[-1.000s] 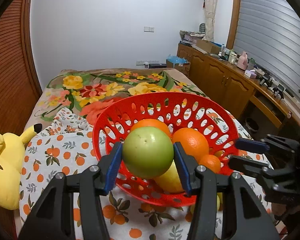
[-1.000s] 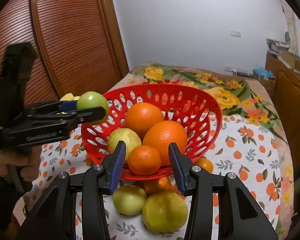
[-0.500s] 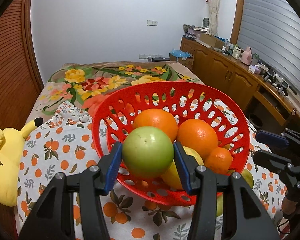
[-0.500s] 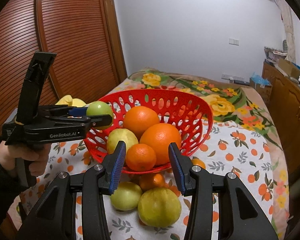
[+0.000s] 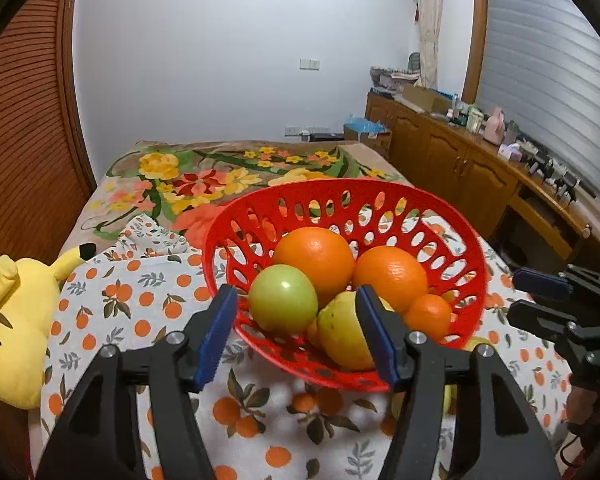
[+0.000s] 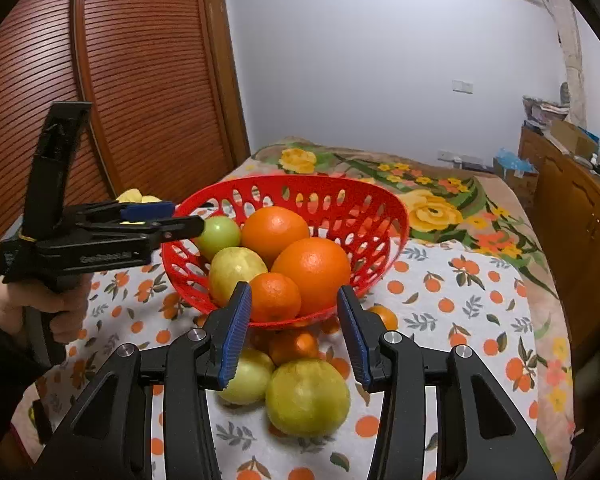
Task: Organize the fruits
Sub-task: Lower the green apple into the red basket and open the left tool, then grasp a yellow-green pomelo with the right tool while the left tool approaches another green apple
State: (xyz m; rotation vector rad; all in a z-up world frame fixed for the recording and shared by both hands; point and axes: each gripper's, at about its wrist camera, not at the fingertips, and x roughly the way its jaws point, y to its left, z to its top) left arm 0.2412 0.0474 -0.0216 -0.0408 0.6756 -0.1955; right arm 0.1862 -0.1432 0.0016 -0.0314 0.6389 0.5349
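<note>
Both fingers of my left gripper (image 5: 296, 330) stand wide apart with nothing between the blue pads, just over the near rim of the red basket (image 5: 380, 194). Close before them, the green apple (image 5: 283, 298) lies inside the basket, free of the pads, against a big orange (image 5: 314, 258) and a yellow-green pear (image 5: 342, 334). A second orange (image 5: 390, 278) and a small mandarin (image 5: 428, 316) lie in the basket too.

My right gripper (image 6: 294, 334) is also open and holds nothing; its fingers point at the basket from the near edge of the table. Under them, on the orange-print cloth (image 6: 460, 300), two yellow-green fruits (image 6: 307, 396) rest near the basket foot, with small mandarins (image 6: 294, 346) behind them. A yellow plush toy (image 5: 10, 328) lies at the left edge of the table.
</note>
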